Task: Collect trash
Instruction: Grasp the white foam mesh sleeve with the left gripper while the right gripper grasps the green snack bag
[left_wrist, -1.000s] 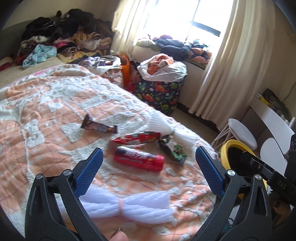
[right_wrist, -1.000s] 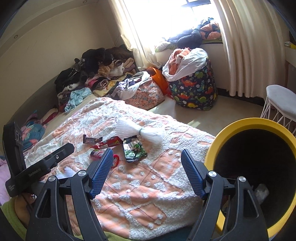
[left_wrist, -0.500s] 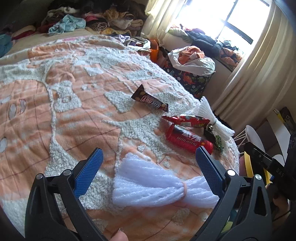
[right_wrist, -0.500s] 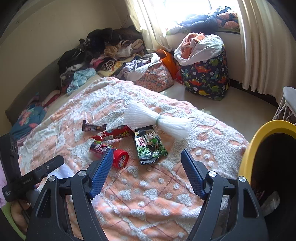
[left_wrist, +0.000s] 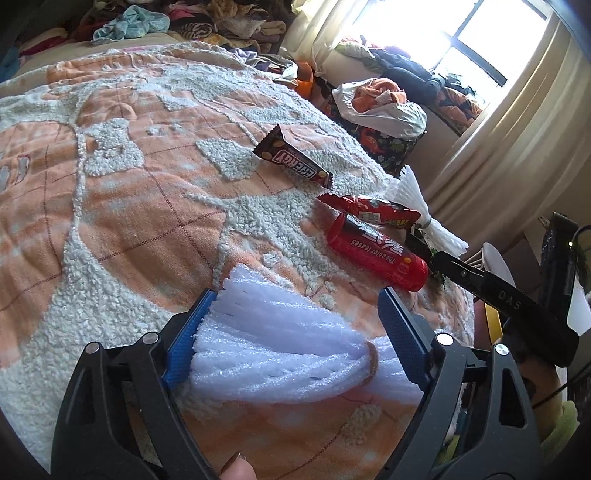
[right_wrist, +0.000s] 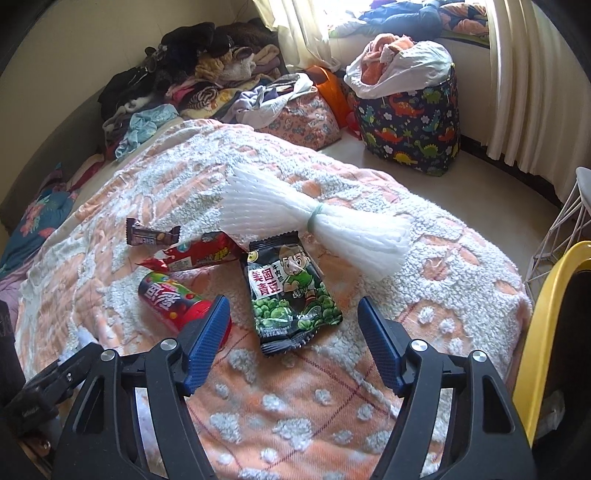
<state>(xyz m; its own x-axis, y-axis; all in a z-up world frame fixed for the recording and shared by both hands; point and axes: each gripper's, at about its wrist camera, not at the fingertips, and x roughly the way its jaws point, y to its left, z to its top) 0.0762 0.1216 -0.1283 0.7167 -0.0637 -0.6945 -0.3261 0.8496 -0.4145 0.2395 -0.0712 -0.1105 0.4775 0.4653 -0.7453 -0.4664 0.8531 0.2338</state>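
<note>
Trash lies on an orange and white bedspread (left_wrist: 122, 206). My left gripper (left_wrist: 295, 317) is open, its jaws on either side of a white foam net bundle (left_wrist: 280, 350); contact is unclear. Beyond lie a red tube (left_wrist: 373, 254), a red wrapper (left_wrist: 369, 212), a brown chocolate bar (left_wrist: 291, 160) and a second foam net (left_wrist: 413, 199). My right gripper (right_wrist: 293, 325) is open and empty, just short of a black green-pea snack bag (right_wrist: 290, 288). The right view also shows the red tube (right_wrist: 173, 299), red wrapper (right_wrist: 195, 254), chocolate bar (right_wrist: 151, 234) and second foam net (right_wrist: 314, 225).
A yellow-rimmed bin (right_wrist: 543, 325) stands at the bed's right edge. A dinosaur-print hamper (right_wrist: 410, 122) full of laundry stands on the floor by the curtain (right_wrist: 532, 81). Clothes are piled (right_wrist: 192, 70) at the bed's far end. A white wire stool (right_wrist: 569, 225) stands at right.
My left gripper moved down and forward until its jaws straddle the near foam net. My right gripper swung away from the yellow bin toward the snack bag on the bed.
</note>
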